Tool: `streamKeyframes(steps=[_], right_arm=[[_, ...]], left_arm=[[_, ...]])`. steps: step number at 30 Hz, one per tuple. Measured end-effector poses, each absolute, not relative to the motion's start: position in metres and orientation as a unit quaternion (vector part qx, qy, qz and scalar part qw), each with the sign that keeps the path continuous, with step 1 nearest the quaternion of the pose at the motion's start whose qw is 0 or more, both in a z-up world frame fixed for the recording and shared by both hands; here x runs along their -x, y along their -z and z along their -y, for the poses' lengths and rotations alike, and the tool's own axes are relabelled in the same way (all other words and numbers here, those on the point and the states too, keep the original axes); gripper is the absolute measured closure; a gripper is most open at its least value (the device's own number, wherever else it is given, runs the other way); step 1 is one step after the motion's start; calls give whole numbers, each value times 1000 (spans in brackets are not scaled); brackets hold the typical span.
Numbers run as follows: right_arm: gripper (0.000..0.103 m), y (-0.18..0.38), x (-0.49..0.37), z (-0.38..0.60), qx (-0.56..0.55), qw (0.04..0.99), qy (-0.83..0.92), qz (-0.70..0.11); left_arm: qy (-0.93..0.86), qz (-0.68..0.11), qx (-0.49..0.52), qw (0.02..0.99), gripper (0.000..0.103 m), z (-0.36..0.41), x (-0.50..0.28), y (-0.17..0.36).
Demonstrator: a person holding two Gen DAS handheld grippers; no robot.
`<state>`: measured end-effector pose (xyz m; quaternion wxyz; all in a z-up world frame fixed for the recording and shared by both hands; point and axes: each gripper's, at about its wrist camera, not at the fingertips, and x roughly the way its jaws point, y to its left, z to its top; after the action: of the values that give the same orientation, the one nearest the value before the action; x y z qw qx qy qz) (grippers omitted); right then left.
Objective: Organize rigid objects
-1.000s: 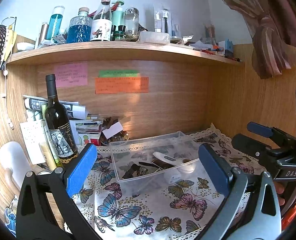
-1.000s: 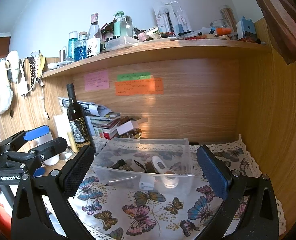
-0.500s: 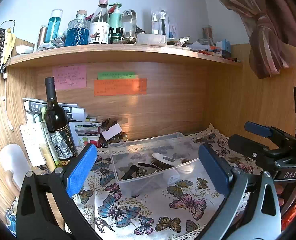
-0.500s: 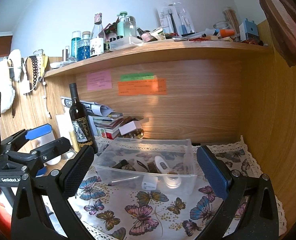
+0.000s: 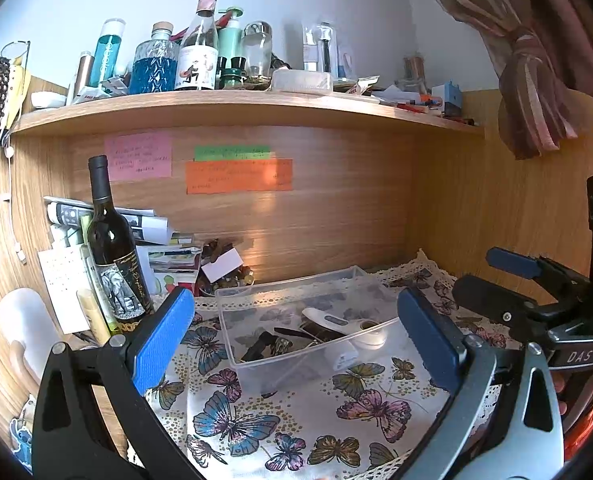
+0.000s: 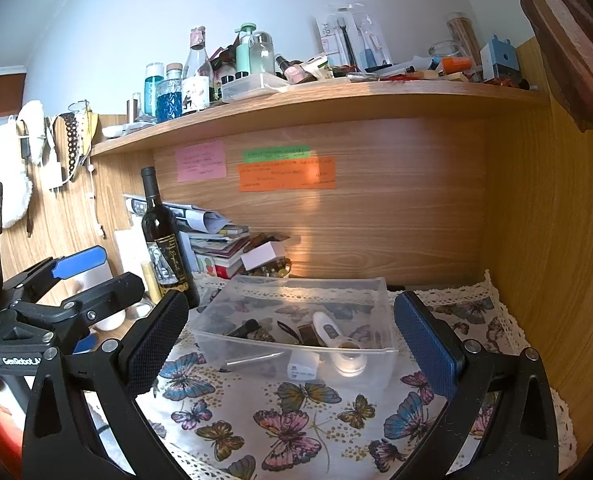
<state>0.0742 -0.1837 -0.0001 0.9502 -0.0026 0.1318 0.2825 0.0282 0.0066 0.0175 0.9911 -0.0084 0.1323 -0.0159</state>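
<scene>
A clear plastic bin (image 5: 256, 364) (image 6: 388, 320) stands on the butterfly cloth. It holds a white thermometer (image 5: 328, 319) (image 6: 327, 329), dark small items and a white box. My left gripper (image 5: 296, 340) is open and empty, held back from the bin's near side. My right gripper (image 6: 292, 340) is open and empty, also in front of the bin. Each gripper shows at the edge of the other's view: the right one (image 5: 512, 280), the left one (image 6: 80, 276).
A dark wine bottle (image 5: 114, 256) (image 6: 164, 248) stands left of the bin beside stacked papers and books (image 6: 212, 240). A wooden shelf (image 5: 236, 108) above is crowded with bottles. Wooden walls close the back and right. A white mug (image 5: 24, 320) is at far left.
Both views have shifted slightly, as if both grippers drew back or tilted up a little. The jaws stay open. Nothing in the bin has moved.
</scene>
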Motion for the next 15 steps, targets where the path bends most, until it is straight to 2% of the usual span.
streamKeyframes(steps=[15], right_arm=[[0,2,-75,179,6,950,-281,-136]], left_arm=[[30,-147,24,988,0,-13,-34,-13]])
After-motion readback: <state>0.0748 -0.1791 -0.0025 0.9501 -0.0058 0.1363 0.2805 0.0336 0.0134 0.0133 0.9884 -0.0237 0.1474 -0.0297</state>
